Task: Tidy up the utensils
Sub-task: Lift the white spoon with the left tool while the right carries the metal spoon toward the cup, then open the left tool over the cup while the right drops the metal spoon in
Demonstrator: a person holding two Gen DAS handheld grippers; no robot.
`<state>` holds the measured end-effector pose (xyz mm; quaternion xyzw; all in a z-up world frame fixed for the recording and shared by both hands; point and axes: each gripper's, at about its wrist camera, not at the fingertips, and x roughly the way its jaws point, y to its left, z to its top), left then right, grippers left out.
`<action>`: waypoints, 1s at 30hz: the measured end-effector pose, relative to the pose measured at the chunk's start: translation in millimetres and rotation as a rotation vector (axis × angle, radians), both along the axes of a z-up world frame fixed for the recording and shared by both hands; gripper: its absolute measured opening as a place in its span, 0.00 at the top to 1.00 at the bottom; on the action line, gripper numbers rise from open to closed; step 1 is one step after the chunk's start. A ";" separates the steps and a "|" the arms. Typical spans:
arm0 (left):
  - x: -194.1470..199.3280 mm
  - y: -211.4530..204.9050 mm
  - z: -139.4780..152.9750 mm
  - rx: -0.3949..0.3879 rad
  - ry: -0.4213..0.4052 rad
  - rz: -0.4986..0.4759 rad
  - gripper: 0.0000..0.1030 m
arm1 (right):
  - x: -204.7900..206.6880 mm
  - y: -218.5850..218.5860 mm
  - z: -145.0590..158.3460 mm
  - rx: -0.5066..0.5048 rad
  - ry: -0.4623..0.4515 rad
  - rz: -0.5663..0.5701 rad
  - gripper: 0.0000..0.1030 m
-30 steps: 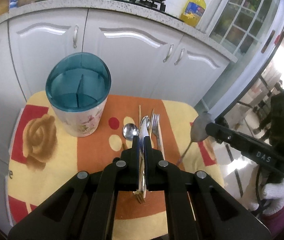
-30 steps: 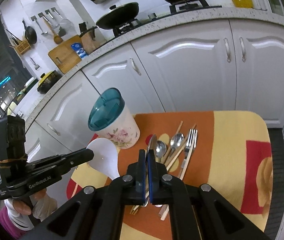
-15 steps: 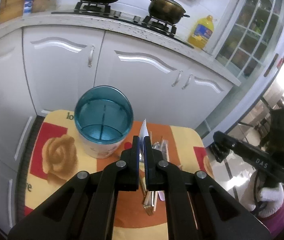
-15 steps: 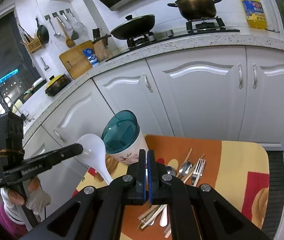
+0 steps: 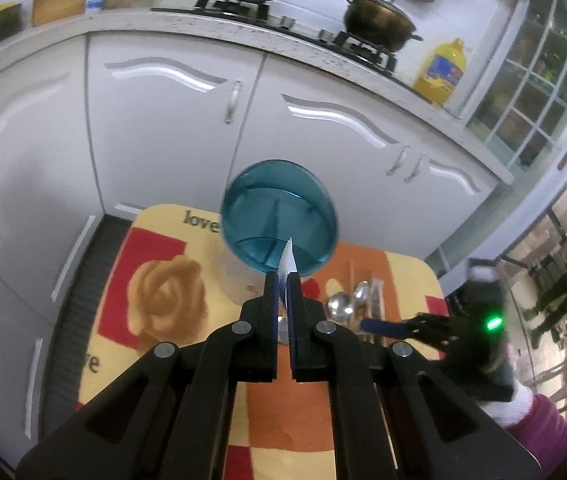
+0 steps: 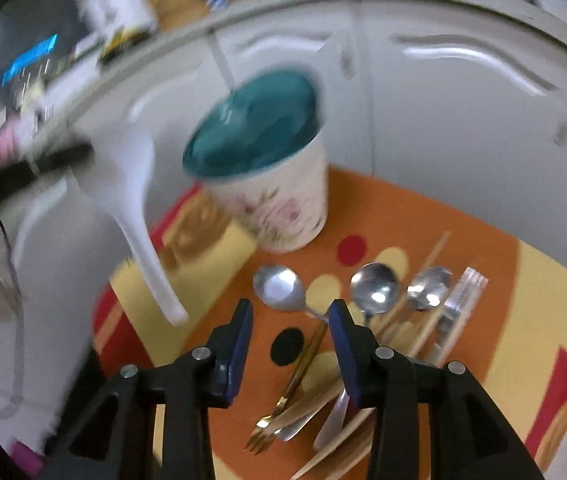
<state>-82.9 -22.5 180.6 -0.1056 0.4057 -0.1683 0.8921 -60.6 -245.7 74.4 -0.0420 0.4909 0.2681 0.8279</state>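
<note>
In the right wrist view, the left gripper point(image 6: 83, 156) at left center is clamped on a white ladle point(image 6: 131, 200) (blurred). The teal-rimmed utensil holder point(image 6: 267, 184) stands upper center on the mat point(image 6: 543, 320). The right gripper point(image 6: 290, 316), lower center, is opening with nothing between its jaws, above spoons point(image 6: 375, 288), fork point(image 6: 463, 296) and chopsticks point(image 6: 423, 332) lying right of center.

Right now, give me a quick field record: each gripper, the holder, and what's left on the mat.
left gripper: shut on white ladle, near the holder's rim
right gripper: jaws opening, nothing between them, above the pile
utensil holder: upright, teal insert
mat: spoons, fork, chopsticks, gold fork
</note>
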 end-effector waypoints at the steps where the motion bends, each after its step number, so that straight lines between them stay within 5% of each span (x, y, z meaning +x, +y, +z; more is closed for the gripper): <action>1: -0.4 4.9 0.0 0.003 -0.002 0.010 0.98 | 4.5 6.5 -8.1 -0.021 0.011 0.027 0.63; 7: 3.7 31.1 -1.5 0.006 0.006 0.068 0.98 | 24.7 23.7 -45.5 -0.155 0.031 0.140 0.65; 12: 7.6 38.9 -4.0 -0.005 0.017 0.088 0.98 | 31.0 34.3 -59.5 -0.243 0.024 0.239 0.85; 16: 9.0 37.9 -7.1 -0.011 0.025 0.086 0.98 | 33.0 33.6 -59.5 -0.242 0.037 0.215 0.97; 30: 9.8 28.7 16.0 -0.035 -0.027 0.068 0.98 | -10.0 -42.3 21.7 0.173 -0.018 -0.065 0.98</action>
